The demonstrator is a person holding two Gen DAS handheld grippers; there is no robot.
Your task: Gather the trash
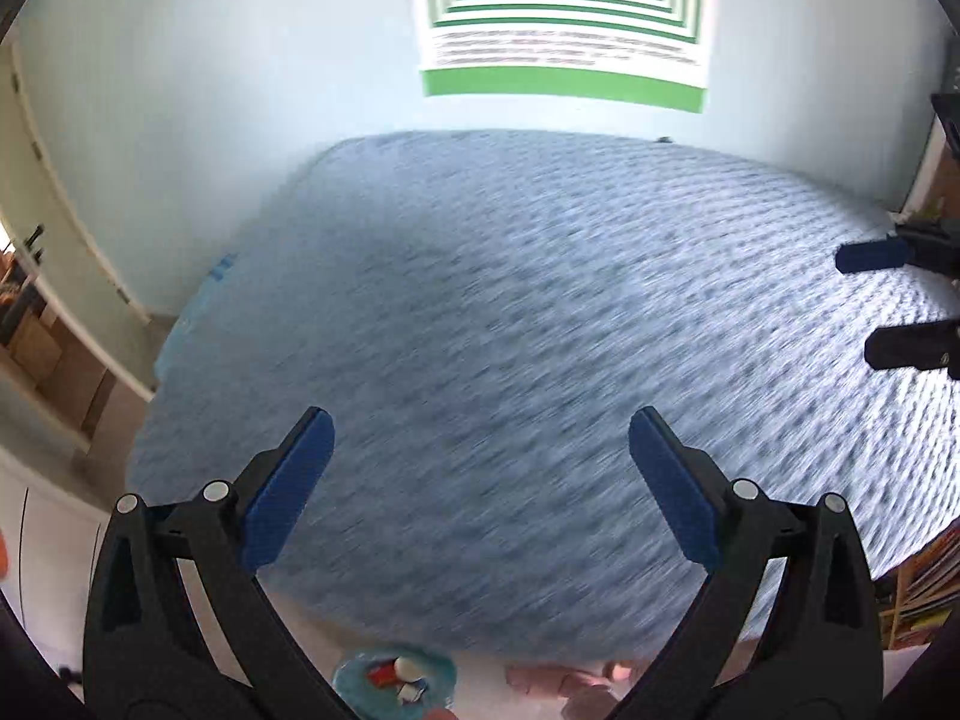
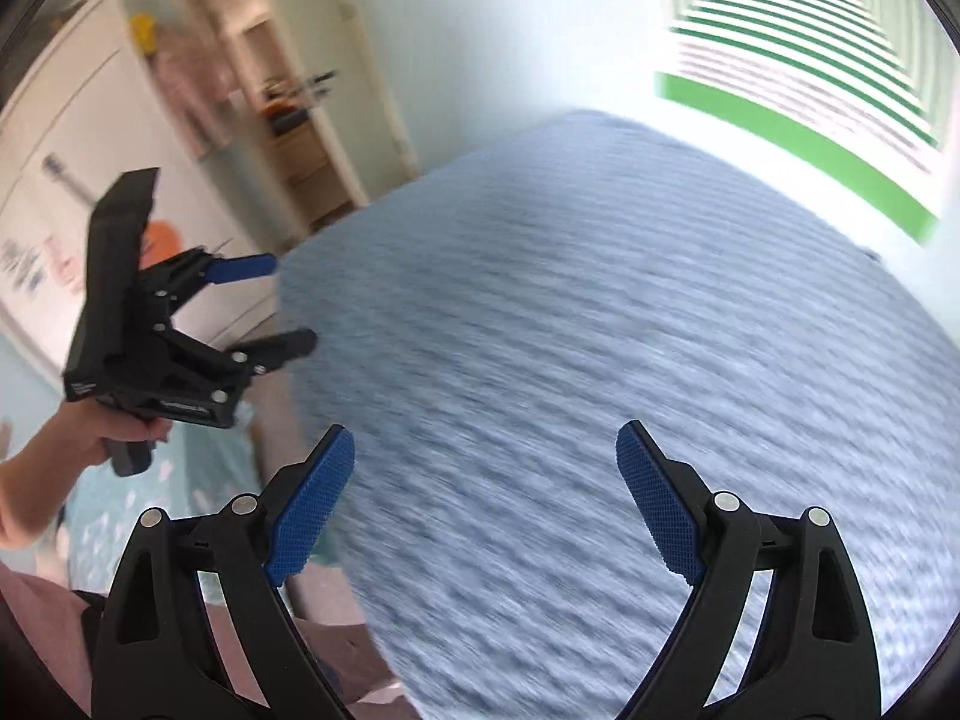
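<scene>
My left gripper (image 1: 480,426) is open and empty above a blue-grey bed cover (image 1: 510,312). My right gripper (image 2: 485,444) is open and empty over the same bed cover (image 2: 600,330). Each gripper shows in the other's view: the right gripper (image 1: 858,300) at the right edge, the left gripper (image 2: 288,303) at the left, held by a hand. At the bottom of the left wrist view a light blue bin (image 1: 360,675) on the floor holds small red and white scraps (image 1: 399,677). Both views are blurred by motion.
A green-striped headboard or wall panel (image 1: 558,84) stands behind the bed. White shelves and cupboards (image 2: 288,120) line the left wall. Pink cloth (image 1: 570,681) lies on the floor beside the bin. A bookshelf (image 1: 924,588) is at the lower right.
</scene>
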